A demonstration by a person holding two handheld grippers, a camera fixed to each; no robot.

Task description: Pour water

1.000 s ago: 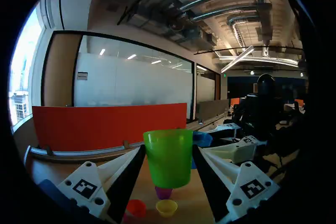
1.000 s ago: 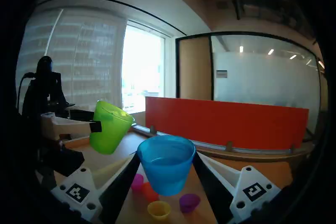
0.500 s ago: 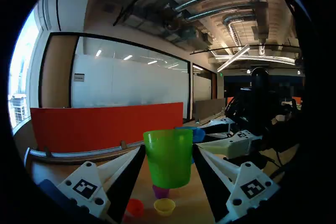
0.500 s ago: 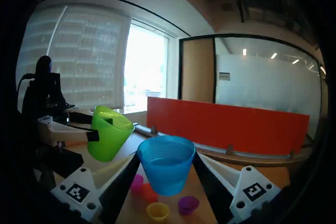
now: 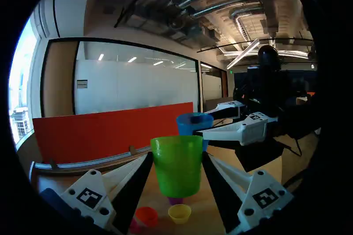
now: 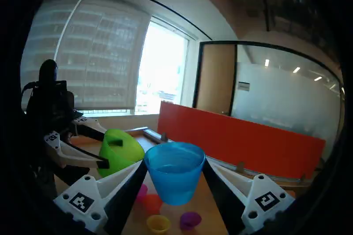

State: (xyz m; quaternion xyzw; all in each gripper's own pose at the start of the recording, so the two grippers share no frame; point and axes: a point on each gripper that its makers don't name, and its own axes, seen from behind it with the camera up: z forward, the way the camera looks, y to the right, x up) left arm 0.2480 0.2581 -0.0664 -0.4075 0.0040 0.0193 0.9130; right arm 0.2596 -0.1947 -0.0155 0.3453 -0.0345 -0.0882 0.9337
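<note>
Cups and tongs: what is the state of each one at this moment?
Green cup: held in the air, no water visible inside.
Blue cup: held upright, partly filled with water.
Left tongs: shut on the green cup.
Right tongs: shut on the blue cup.
Yellow cup: upright, empty.

- Two big cups: one green cup (image 5: pixel 178 164), and one blue cup (image 6: pixel 174 177) just beside it.
- Four little cups on the bench (image 5: pixel 203 215) below the blue cup: one pink cup (image 6: pixel 142 191), one orange cup (image 6: pixel 153 202), one yellow cup (image 6: pixel 158 223), one purple cup (image 6: pixel 190 219).
- Two tools: the left tool (image 5: pixel 178 177) and the right tool (image 6: pixel 174 171).
- One long red board (image 6: pixel 247 140) behind the blue cup.
</note>
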